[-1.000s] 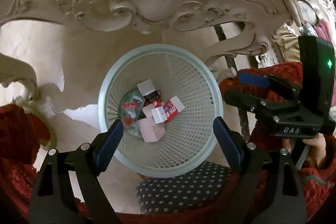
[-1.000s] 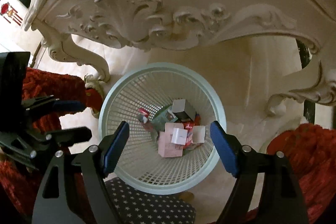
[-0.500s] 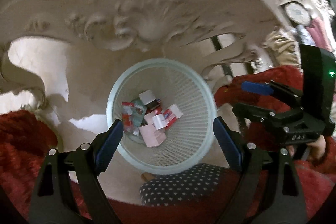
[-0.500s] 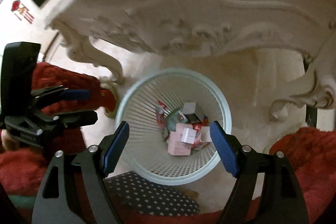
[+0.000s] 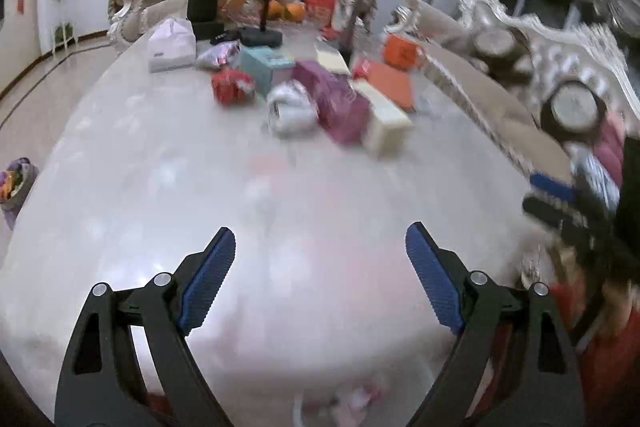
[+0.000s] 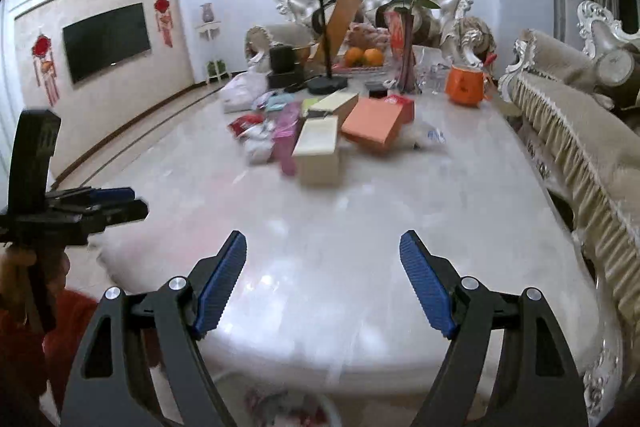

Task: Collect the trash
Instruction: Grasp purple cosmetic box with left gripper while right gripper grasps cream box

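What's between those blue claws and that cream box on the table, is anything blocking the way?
Nothing visible does. Only bare marble tabletop lies between the open, empty right gripper and the cream box. The purple packet sits beside the box, and the orange box behind it.

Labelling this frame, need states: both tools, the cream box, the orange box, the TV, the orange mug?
left tool: open, nothing between the pads
right tool: open, empty
cream box: closed, lying flat on the table
orange box: closed, tilted, one edge raised
TV: off, screen dark
orange mug: upright
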{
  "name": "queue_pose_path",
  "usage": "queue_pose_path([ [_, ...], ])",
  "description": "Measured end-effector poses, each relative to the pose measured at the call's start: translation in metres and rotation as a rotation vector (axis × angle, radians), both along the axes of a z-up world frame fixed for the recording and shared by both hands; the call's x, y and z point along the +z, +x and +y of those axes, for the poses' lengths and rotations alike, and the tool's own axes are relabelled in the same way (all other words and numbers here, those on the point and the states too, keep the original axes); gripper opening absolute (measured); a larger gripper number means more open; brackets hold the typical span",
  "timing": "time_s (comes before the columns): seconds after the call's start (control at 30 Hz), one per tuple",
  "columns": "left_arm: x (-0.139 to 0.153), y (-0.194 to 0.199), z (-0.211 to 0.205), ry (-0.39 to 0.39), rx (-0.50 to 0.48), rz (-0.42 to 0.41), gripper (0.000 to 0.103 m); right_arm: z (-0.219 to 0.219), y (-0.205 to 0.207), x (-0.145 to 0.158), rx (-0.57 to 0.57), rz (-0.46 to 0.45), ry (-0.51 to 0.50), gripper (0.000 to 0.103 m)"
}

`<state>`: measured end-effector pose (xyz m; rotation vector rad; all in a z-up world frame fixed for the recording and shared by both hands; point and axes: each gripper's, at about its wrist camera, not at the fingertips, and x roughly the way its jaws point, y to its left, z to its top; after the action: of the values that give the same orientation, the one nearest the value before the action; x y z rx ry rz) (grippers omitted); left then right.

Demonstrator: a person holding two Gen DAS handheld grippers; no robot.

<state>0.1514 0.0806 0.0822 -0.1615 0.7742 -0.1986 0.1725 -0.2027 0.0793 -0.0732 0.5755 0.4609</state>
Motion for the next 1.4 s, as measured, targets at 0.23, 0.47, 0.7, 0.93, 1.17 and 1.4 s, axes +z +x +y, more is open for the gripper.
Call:
queue_pose_path([
  [0.23, 0.019, 0.105, -0.029, -0.083, 0.043, 0.031, 0.085, 0.037, 0.069, -0.016, 0.026, 0.032, -0.092, 0.075],
  [0.47, 0.002, 0.169, -0.059, -0.028, 0.079, 0.128, 0.085, 0.059, 0.092, -0.028, 0.076, 0.055, -0.15, 0.075],
  [0.7, -0.02, 0.186, -0.05, -0.044, 0.083, 0.179, 0.085, 0.062, 0.11, -0.031, 0.068, 0.088, -0.134, 0.075],
  [0.93, -0.017, 0.185, -0.032, -0.012, 0.08, 0.153, 0.084, 0.063, 0.124, -0.028, 0.06, 0.106, -0.131, 0.075],
  [1.17, -0.017, 0.19, -0.018, 0.053, 0.12, 0.171, 0.079, 0.066, 0.136, -0.03, 0.068, 0.14, -0.135, 0.075],
  [1.4, -0.02, 0.173, -0.028, -0.019, 0.094, 0.168, 0.079, 0.077, 0.147, -0.033, 0.09, 0.154, -0.226, 0.075],
])
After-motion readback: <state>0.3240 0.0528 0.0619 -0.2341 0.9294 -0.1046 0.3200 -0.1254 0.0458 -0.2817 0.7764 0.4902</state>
